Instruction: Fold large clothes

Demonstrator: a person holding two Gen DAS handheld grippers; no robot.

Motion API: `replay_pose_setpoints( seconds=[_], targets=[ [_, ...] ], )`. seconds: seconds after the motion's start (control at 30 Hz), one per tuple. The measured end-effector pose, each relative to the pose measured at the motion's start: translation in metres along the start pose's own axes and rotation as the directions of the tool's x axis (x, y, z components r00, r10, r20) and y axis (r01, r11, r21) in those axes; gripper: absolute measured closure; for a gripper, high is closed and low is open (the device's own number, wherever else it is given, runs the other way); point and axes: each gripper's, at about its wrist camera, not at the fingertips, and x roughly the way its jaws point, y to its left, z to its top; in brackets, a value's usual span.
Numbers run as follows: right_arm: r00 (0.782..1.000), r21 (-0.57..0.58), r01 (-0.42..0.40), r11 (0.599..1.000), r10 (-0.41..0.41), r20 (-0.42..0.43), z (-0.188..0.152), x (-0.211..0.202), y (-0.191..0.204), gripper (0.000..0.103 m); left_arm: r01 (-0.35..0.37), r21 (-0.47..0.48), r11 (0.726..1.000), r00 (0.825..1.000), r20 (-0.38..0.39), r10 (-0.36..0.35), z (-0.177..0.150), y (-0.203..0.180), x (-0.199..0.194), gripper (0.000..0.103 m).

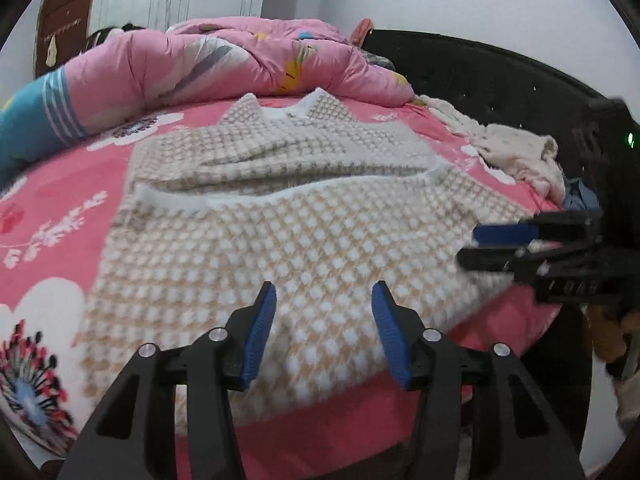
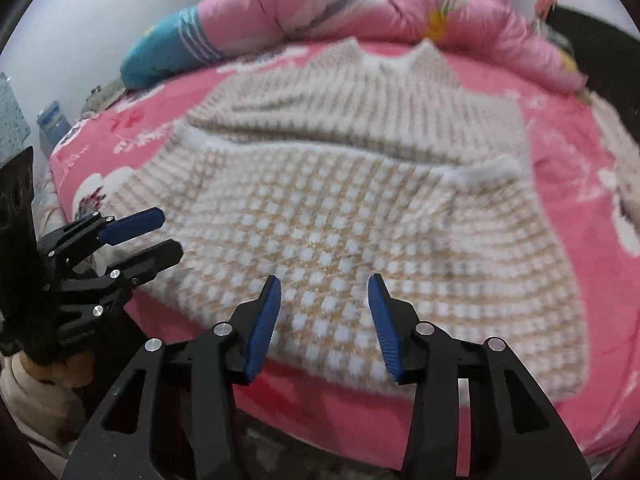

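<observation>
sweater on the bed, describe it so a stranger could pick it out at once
On the pink bed sheet, in front of the rumpled pink quilt, the sweater lies spread flat. It alone has a beige-and-white check and white cuffs; the garment beside it is plain cream.

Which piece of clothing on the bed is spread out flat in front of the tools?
The checked beige-and-white sweater, laid flat mid-bed with both sleeves folded across it. The other one, a plain cream garment, lies crumpled at the bed's edge by the dark headboard.

Bare pink sheet flanked the sweater; a bunched quilt blocked the far side, and a dark headboard blocked the right.
</observation>
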Motion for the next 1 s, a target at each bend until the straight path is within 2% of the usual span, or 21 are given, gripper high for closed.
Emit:
replay_pose_setpoints(
  seconds=[0.07,0.13,0.23,0.3,0.33,0.37,0.4,0.43,0.47,0.5,0.57,0.63,0.67,0.7,0.77,0.8,0.87,1.0],
  targets=[
    [1.0,0.029,-0.004,1.0,0.005,-0.03,-0.01,0.025,-0.001,0.059,-0.008,-0.018,1.0,0.999,-0.048,0.007,-0.011,0.007,0.016,0.049],
    [1.0,0.031,-0.005,0.999,0.005,-0.008,-0.016,0.039,-0.004,0.059,0.011,-0.06,0.998,0.999,-0.033,-0.013,-0.017,0.016,0.022,0.049],
    [0.999,0.09,-0.042,0.995,0.042,0.005,-0.01,0.009,-0.015,0.059,0.017,-0.086,0.996,1.0,-0.017,-0.018,-0.004,0.018,-0.001,0.049],
    [0.999,0.096,0.01,0.995,-0.014,0.042,-0.015,-0.022,-0.02,0.059,0.013,-0.106,0.994,1.0,0.026,-0.01,-0.002,0.026,-0.018,0.046],
    [0.997,0.1,0.053,0.994,-0.059,0.057,-0.018,-0.03,-0.025,0.059,-0.016,-0.12,0.993,0.999,0.037,0.02,-0.004,0.034,-0.022,0.041],
    [0.991,0.115,0.115,0.987,-0.122,0.051,-0.023,-0.031,-0.036,0.059,-0.057,-0.137,0.989,0.998,0.02,0.06,-0.009,0.044,-0.019,0.039],
    [0.989,0.128,0.138,0.982,-0.144,0.034,-0.027,-0.026,-0.043,0.059,-0.083,-0.159,0.984,0.996,-0.022,0.081,-0.016,0.056,-0.009,0.039],
    [0.989,0.159,0.149,0.976,-0.151,-0.002,-0.036,-0.009,-0.055,0.059,-0.056,-0.172,0.983,0.998,-0.025,0.053,-0.023,0.062,-0.003,0.039],
    [0.992,0.18,0.126,0.976,-0.127,-0.003,-0.04,0.002,-0.06,0.059,-0.039,-0.174,0.984,0.999,0.007,0.041,-0.027,0.064,-0.003,0.039],
    [0.993,0.193,0.116,0.974,-0.12,0.009,-0.043,0.009,-0.062,0.059,-0.059,-0.148,0.987,0.998,0.023,0.063,-0.027,0.058,-0.002,0.039],
    [0.989,0.17,0.142,0.975,-0.146,0.011,-0.037,0.003,-0.056,0.059,-0.108,-0.108,0.988,0.994,0.002,0.108,-0.02,0.047,-0.001,0.039],
    [0.991,0.185,0.129,0.974,-0.135,0.019,-0.029,-0.008,-0.053,0.059,-0.093,-0.131,0.987,0.996,-0.003,0.094,-0.015,0.049,-0.011,0.039],
    [0.989,0.215,0.128,0.968,-0.142,0.05,-0.028,-0.022,-0.06,0.059,-0.086,-0.154,0.984,0.996,0.01,0.089,-0.014,0.054,-0.017,0.039],
    [0.984,0.235,0.144,0.961,-0.164,0.067,-0.026,-0.026,-0.062,0.059,-0.086,-0.191,0.978,0.995,0.035,0.095,-0.013,0.061,-0.025,0.038],
    [0.974,0.287,0.195,0.938,-0.219,0.054,-0.033,-0.029,-0.082,0.059,-0.082,-0.253,0.964,0.995,0.036,0.094,-0.019,0.08,-0.028,0.035],
    [0.977,0.312,0.186,0.932,-0.208,0.037,-0.041,-0.029,-0.095,0.061,-0.065,-0.284,0.957,0.997,0.021,0.074,-0.023,0.089,-0.022,0.035],
    [0.991,0.365,0.111,0.924,-0.133,0.033,-0.054,-0.014,-0.114,0.062,-0.035,-0.315,0.948,0.999,0.024,0.045,-0.033,0.097,-0.02,0.035],
    [0.984,0.348,0.156,0.924,-0.176,0.028,-0.038,-0.03,-0.101,0.062,-0.06,-0.315,0.947,0.998,-0.002,0.063,-0.022,0.091,-0.023,0.035]
  ],
)
